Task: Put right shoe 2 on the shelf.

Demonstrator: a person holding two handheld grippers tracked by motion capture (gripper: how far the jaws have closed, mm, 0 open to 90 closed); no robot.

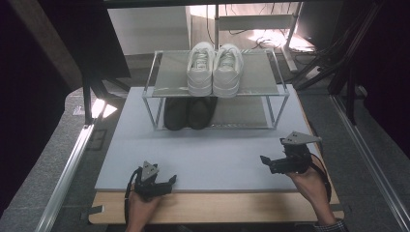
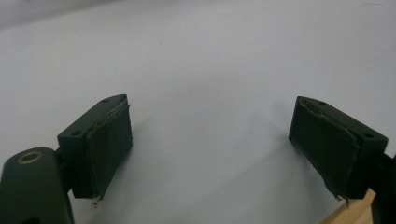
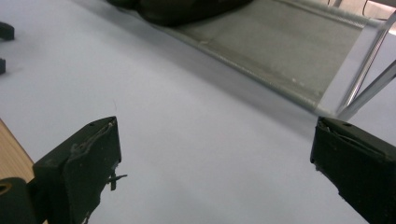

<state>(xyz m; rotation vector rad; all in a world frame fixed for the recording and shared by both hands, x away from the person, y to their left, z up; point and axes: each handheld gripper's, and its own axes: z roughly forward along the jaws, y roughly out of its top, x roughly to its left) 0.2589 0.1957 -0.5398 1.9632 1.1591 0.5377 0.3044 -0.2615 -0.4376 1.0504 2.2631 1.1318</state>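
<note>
No readable brand, label or writing anywhere; shoe logos too small to tell. High view: two-tier metal shoe rack [image 1: 151, 92] at far end of pale grey mat [image 1: 203, 159] on the wooden surface [image 1: 212, 208]. White sneakers [image 1: 215, 68], a pair, side by side on top shelf, toes toward the person. Dark shoes [image 1: 188, 112], also a pair, on lower shelf directly under the white ones, partly shadowed. Left tool [image 1: 168, 181] at near-left edge of mat, held in left hand [image 1: 140, 208], jaws apart, nothing between them. Right tool [image 1: 267, 160] near right edge of mat, held in right hand [image 1: 309, 183], grey three-cornered plate on top, cable trailing by the wrist; jaws point left, hard to judge gap from here. Left gripper view: left tool [image 2: 210, 149] jaws wide apart over bare mat [image 2: 210, 70], empty, pads [image 2: 109, 149] frayed at edges, sliver of wood surface [image 2: 355, 212] at btm right. Right gripper view: right tool [image 3: 215, 172] jaws wide apart, empty, over mat [image 3: 187, 130]; lower shelf of rack [image 3: 289, 51] w/ metal legs at upper right, dark shoes [image 3: 182, 9] at top edge, wood surface [image 3: 11, 158] strip at left. White sneakers seen from the high view, not from tool cams.
</note>
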